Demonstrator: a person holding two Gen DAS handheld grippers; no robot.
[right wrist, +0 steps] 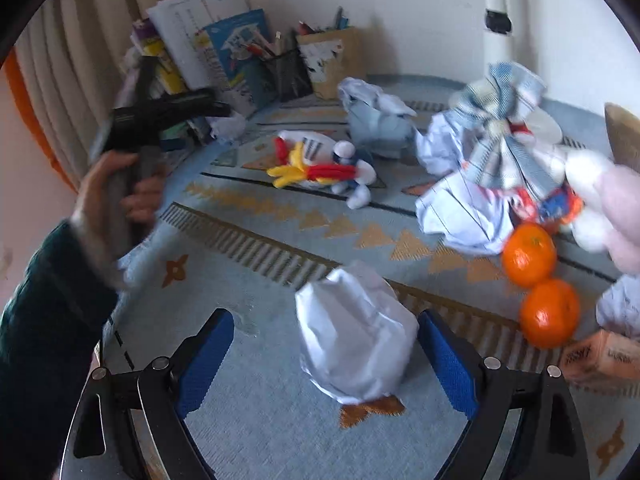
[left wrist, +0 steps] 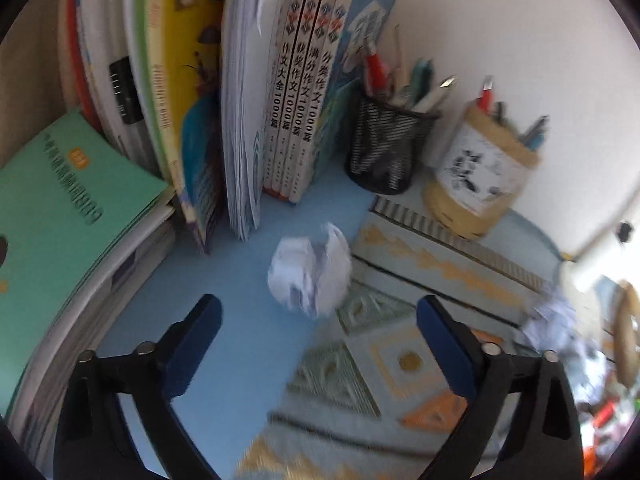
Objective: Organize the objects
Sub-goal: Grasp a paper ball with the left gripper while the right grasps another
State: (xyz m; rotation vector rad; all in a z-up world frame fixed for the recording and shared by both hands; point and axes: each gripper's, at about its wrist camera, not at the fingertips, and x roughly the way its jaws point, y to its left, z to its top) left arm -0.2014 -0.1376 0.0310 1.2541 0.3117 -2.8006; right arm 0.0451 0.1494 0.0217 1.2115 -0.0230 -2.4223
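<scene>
Where books wall the left: left gripper [left wrist: 320, 336] wide, paper ball [left wrist: 310, 276] ahead, untouched.
Right gripper [right wrist: 326, 354]: wide, crumpled paper [right wrist: 356, 336] between the jaws, no grip visible.

Right gripper [right wrist: 326, 364] with blue pads spread wide, crumpled white paper ball [right wrist: 354, 336] between them, near the right pad; two oranges [right wrist: 538, 284] touching at right; plush toy [right wrist: 324, 168] lying on patterned cloth [right wrist: 260, 216]; sleeved left hand [right wrist: 116, 196] gripping a black handle at left
</scene>
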